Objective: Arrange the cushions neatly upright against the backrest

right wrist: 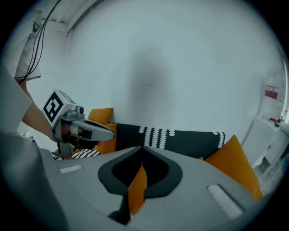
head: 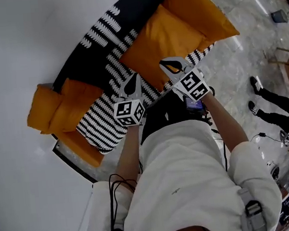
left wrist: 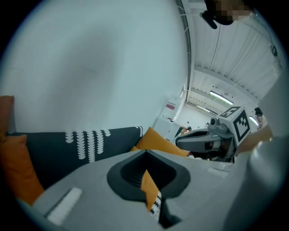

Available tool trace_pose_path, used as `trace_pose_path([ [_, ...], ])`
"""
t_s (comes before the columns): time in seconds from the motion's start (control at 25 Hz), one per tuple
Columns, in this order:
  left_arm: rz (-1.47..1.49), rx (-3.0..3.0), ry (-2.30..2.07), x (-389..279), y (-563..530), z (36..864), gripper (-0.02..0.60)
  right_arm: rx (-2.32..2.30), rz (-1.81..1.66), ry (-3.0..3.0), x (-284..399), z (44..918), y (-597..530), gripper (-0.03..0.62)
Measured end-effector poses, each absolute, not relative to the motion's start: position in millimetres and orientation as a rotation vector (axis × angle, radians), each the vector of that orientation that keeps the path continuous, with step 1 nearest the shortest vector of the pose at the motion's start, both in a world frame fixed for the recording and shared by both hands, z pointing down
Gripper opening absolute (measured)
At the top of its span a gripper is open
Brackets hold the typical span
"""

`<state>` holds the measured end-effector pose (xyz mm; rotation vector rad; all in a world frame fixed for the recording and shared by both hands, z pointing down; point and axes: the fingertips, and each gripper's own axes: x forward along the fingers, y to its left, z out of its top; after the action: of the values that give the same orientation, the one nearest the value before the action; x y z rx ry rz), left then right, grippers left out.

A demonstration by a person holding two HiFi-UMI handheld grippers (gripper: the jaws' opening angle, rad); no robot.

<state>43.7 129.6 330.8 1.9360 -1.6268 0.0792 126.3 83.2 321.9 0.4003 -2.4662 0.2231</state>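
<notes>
**Both grippers closed and empty over the sofa: how I'd go at the cushion**

The left gripper point(left wrist: 146, 158) has its jaws together with nothing in them. The orange and stripes in the slit are just what lies behind it. The right gripper point(right wrist: 141, 158) is the same: jaws together, and the orange sliver is background, not fabric in a pinch. They hover side by side over the front edge of the sofa point(head: 111, 65), right of its middle, with neither one touching anything.

Just past the tips is the big cushion point(head: 160, 38), which to me looks skewed, one corner up, rather than square against the backrest point(head: 96, 49). An end cushion point(head: 198, 7) sits beyond it at the sofa's right end. The left-end cushions point(head: 75, 99) are bunched in the far left corner, well apart from the grippers.

My take on doing this well:
- Open both sets of jaws before going in, because closed tips would only shove the cushion around.
- Take the big cushion by its top edge, one gripper near each upper corner, so it hangs level.
- Set the bottom edge down on the striped seat point(head: 97, 121) right where it meets the backrest, then let the cushion tip back flat.
- Pinch the seam rather than the soft middle, since the filling will likely sag out of a shallow grip.
</notes>
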Motion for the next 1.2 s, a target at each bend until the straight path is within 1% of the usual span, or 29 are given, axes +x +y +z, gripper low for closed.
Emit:
trace_pose_path([
  [0.2,0.056,1.97,-1.522,64.0,124.6,342.7,0.002,0.474,0.276,-2.39,160.7,340.6,70.7,0.044],
  [0.44,0.094,1.974,-1.432,97.6,95.0,344.2,0.011,0.507,0.299,-2.363,203.8,347.8,13.1,0.066],
  [0.56,0.06,1.915,-1.429,105.5,92.6,371.9,0.012,0.484,0.302,-2.335,217.9,373.4,-3.7,0.074],
  [0.72,0.029,1.795,-1.433,107.3,70.1,419.2,0.032,0.41,0.316,-2.268,228.5,418.1,-41.5,0.098],
  [0.84,-0.019,1.688,-1.433,104.4,49.4,445.8,0.054,0.341,0.317,-2.218,232.2,445.5,-75.4,0.124],
  [1.0,-0.159,1.53,-1.414,95.9,50.5,473.7,0.08,0.279,0.254,-2.136,231.2,472.8,-102.7,0.133],
  [1.04,-0.171,1.495,-1.414,93.2,52.2,484.0,0.099,0.268,0.249,-2.113,231.4,482.6,-109.8,0.142],
  [1.08,-0.168,1.467,-1.414,90.4,54.0,494.3,0.104,0.259,0.248,-2.092,231.6,493.6,-117.4,0.158],
  [1.16,-0.147,1.425,-1.417,84.6,58.3,510.7,0.149,0.241,0.254,-2.06,230.8,514.5,-131.5,0.175],
  [1.2,-0.141,1.405,-1.419,81.9,60.2,516.7,0.155,0.233,0.259,-2.048,229.9,522.5,-137.6,0.185],
])
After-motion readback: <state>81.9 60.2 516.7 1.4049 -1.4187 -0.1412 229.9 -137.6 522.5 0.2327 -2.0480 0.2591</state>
